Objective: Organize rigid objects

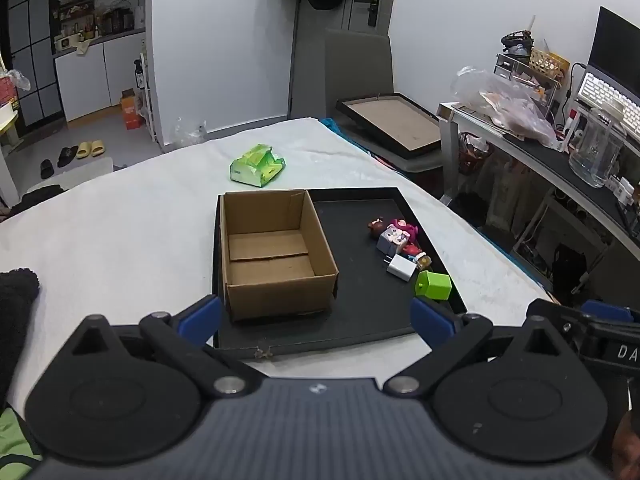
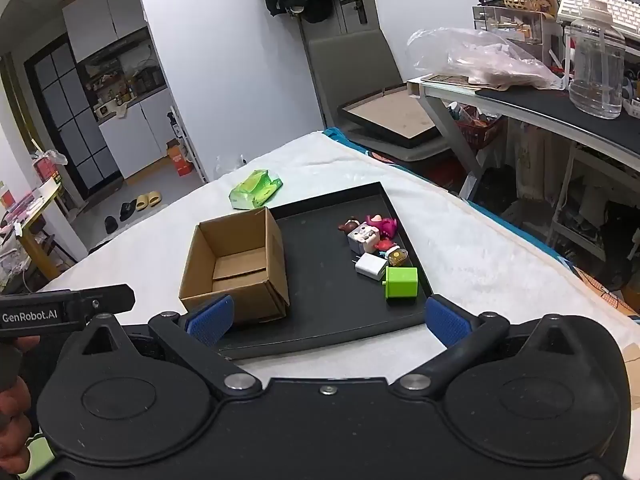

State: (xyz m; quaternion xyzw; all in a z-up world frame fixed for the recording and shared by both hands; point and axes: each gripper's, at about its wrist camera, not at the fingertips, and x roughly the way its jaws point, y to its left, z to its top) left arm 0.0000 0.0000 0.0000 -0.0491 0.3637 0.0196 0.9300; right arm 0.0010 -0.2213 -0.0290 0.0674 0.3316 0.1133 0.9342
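A black tray [image 1: 360,320] [image 2: 320,332] lies on the white table cover. An empty cardboard box [image 1: 276,252] [image 2: 236,264] stands in its left half. Along the tray's right side lie a green cube [image 1: 434,285] [image 2: 401,282], a white charger plug [image 1: 401,267] [image 2: 371,266], a grey toy block [image 1: 391,238] [image 2: 363,236] and small pink and brown figures [image 1: 404,229] [image 2: 382,224]. My left gripper [image 1: 316,316] hovers open over the tray's near edge, in front of the box. My right gripper [image 2: 328,318] is open too, near the tray's front, with nothing between its blue pads [image 2: 446,320].
A green packet [image 1: 258,166] [image 2: 256,188] lies on the cover beyond the tray. A picture frame [image 1: 390,124] rests on a chair at the back right. A cluttered desk [image 2: 560,104] with a plastic bag and a water jug stands to the right. A dark cloth [image 1: 16,296] lies at the left.
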